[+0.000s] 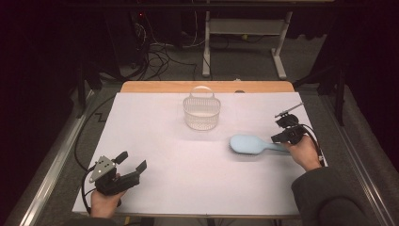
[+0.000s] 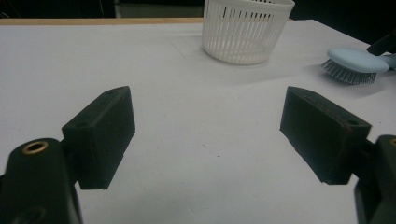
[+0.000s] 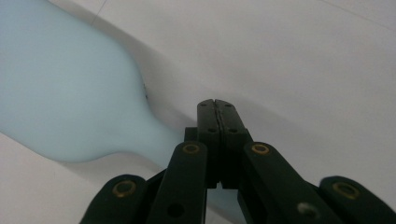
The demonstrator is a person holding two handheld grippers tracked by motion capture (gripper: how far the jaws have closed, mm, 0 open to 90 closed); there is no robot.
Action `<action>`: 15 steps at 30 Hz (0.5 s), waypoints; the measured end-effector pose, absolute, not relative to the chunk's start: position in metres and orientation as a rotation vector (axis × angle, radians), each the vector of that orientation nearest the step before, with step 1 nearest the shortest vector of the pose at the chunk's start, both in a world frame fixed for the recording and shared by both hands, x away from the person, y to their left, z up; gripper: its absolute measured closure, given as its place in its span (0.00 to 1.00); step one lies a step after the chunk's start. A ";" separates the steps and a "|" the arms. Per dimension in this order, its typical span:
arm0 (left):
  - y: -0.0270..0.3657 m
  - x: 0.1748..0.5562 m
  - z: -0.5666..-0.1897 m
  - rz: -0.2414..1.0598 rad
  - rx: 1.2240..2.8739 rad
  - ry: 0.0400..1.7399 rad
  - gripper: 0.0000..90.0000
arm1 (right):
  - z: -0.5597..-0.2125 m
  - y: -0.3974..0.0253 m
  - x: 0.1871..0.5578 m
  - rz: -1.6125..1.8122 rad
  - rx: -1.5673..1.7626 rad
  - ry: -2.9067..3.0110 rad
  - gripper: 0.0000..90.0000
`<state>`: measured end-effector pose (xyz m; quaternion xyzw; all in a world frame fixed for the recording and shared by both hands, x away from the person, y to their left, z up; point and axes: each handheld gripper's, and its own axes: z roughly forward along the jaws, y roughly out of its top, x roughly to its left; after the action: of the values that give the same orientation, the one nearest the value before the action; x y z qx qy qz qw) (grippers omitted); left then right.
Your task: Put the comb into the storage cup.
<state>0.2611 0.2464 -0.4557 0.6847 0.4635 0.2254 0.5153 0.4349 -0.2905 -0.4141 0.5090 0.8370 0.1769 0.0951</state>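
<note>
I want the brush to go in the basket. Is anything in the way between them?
Nothing visible is. The blue hairbrush lies bristles down by the right gripper, and only bare white table lies between it and the white basket.

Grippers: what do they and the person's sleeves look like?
Both are black two-jaw tools. The left gripper has blocky wedge pads, brass-ringed holes, a grey three-cornered plate and a black cable. The right gripper shows brass-ringed links, a cable, and a dark grey sleeve.
</note>
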 end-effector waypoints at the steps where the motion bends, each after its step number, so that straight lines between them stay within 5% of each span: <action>1: 0.246 0.261 -0.456 0.542 1.645 1.114 0.19 | -0.414 -0.291 0.435 0.523 1.513 2.480 1.00; 15: 0.246 0.261 -0.456 0.542 1.646 1.114 0.19 | -0.416 -0.293 0.433 0.518 1.515 2.492 1.00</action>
<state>0.2605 0.2464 -0.4557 0.6850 0.4635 0.2257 0.5148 0.4326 -0.2926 -0.4156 0.5094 0.8380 0.1740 0.0896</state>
